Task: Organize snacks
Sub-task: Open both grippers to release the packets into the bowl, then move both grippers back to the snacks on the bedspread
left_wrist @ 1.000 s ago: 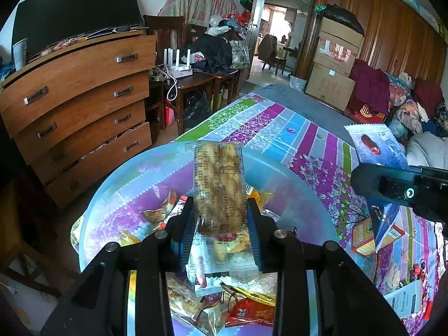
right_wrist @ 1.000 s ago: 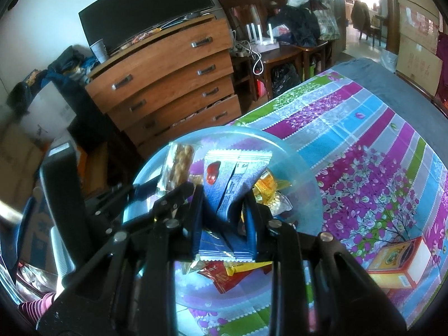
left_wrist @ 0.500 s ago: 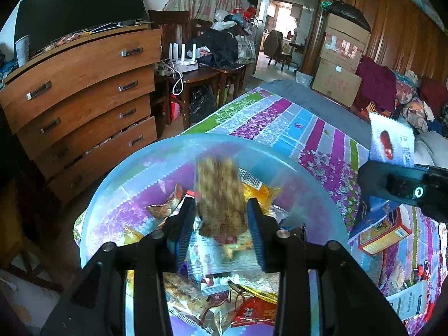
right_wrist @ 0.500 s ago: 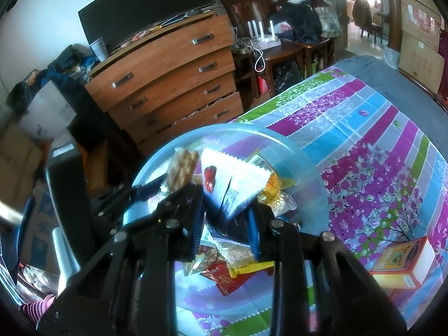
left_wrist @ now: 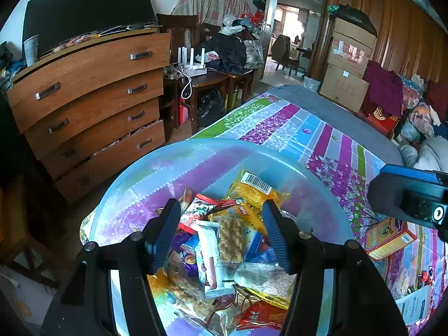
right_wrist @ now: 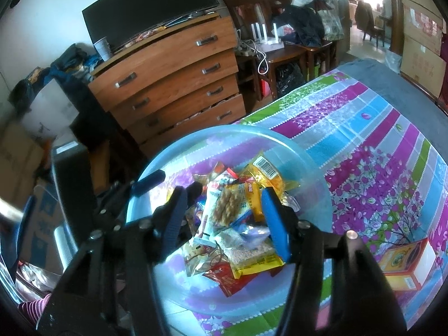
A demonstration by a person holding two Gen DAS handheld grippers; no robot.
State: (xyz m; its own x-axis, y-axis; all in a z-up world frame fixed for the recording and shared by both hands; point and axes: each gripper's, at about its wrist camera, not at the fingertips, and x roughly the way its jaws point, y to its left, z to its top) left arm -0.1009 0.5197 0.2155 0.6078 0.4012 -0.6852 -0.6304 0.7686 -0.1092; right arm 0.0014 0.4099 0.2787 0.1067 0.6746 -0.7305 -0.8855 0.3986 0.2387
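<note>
A clear blue plastic tub [left_wrist: 196,151] [right_wrist: 316,184] on the striped tablecloth holds a heap of several snack packets. On top lie a clear pack of golden biscuits [left_wrist: 231,239] [right_wrist: 225,207] and a white-and-blue packet [left_wrist: 210,254] [right_wrist: 208,215]. My left gripper [left_wrist: 219,229] hangs over the heap, its jaws opening, nothing pressed between the pads. My right gripper [right_wrist: 222,218] hovers over the same tub, jaws opening too, the packets lying loose below. The left gripper's fingers [right_wrist: 148,182] show at the tub's left rim in the right wrist view.
An orange snack box [left_wrist: 389,236] [right_wrist: 406,263] lies on the tablecloth [left_wrist: 302,128] right of the tub. A white leaflet [left_wrist: 414,305] is further right. A wooden chest of drawers [left_wrist: 89,103] stands beyond the table edge, cardboard boxes [left_wrist: 347,67] far back.
Both grippers opened. The biscuit pack dropped from the left gripper and the white-and-blue packet from the right gripper; both now lie on the heap in the tub.
</note>
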